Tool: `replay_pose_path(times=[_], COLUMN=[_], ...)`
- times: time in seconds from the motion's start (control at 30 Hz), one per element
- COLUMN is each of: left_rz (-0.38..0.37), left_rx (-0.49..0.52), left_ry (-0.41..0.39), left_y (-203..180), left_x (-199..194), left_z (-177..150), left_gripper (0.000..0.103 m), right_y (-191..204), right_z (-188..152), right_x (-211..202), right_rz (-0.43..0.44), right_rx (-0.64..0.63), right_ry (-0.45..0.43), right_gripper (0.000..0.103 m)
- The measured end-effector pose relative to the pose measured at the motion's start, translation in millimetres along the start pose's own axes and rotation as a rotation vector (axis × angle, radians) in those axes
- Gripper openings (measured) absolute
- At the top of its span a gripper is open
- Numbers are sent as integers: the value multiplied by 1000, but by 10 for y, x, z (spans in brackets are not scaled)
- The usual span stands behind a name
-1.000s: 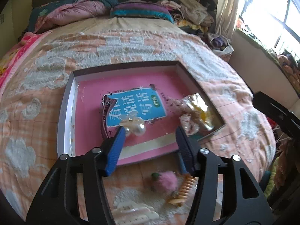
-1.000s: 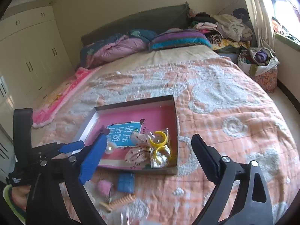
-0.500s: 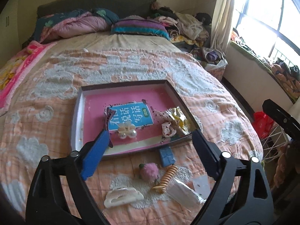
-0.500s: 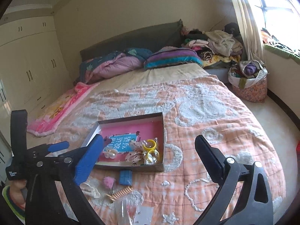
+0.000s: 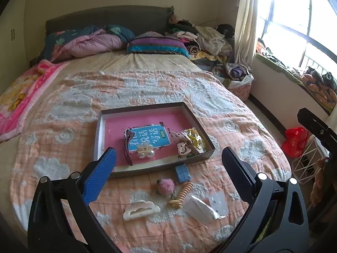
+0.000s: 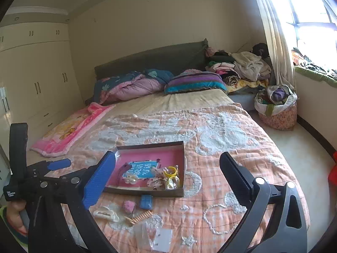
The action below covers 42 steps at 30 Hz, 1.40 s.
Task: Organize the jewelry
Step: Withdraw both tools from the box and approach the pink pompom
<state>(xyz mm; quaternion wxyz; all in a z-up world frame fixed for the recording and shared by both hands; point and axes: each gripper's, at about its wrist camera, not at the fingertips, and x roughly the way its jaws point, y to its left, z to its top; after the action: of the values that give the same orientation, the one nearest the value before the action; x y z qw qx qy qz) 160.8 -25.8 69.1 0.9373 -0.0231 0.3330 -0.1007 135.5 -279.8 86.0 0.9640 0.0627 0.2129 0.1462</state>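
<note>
Both grippers, left (image 5: 168, 164) and right (image 6: 168, 170), are held above the bed (image 5: 63, 126) with jaws wide apart, gripping nothing. The tray (image 5: 99, 130) lies mid-bed with a pearl clip (image 5: 145, 150) inside. A white claw clip (image 5: 140, 209) and pink pompom (image 5: 165, 186) lie by the tray's near edge.

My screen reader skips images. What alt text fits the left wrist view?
An open, empty left tool hovers above a shallow box with hair accessories on a bed. Nearer, a cream hair claw and pink pompom lie loose.
</note>
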Motion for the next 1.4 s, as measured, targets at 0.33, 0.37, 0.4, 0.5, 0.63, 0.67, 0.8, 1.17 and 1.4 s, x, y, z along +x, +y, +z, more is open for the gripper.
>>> replay_pose_path(times=[0.33,0.37,0.4,0.5,0.63,0.67,0.8,1.17,1.4], left_rz=[71,80,85,92,114,117,146,160,171], left_rx=[23,24,23,17,6,5,-5,-4,29], left_ry=[-20,-20,-17,-12,-6,0,13,93,141], left_y=[-26,-26,-18,11,61,80,156,185,152], left_x=[-316,-354,-375,-440,-503,-511,-533,-422,-328], left_z=[-157,-187,-205,-274,-375,-404,-515,-896,-1097], left_gripper=[93,93,93,93,93,93,93,93,93], right_y=[97,119,136,199,245,258,310,374,408], right_z=[-105,-115,-118,-153,-207,-238,-354,-602,-748], right_x=[-226,-241,-249,-298,-339,-349,-359,-284,-233], right_rz=[28,35,41,58,68,72,85,109,120], right_rx=[-18,-22,-27,-46,-62,-68,-96,-126,-160], right_ry=[13,16,19,22,32,38,63,135,172], right_gripper=[99,99,99,99,99,99,99,99,99])
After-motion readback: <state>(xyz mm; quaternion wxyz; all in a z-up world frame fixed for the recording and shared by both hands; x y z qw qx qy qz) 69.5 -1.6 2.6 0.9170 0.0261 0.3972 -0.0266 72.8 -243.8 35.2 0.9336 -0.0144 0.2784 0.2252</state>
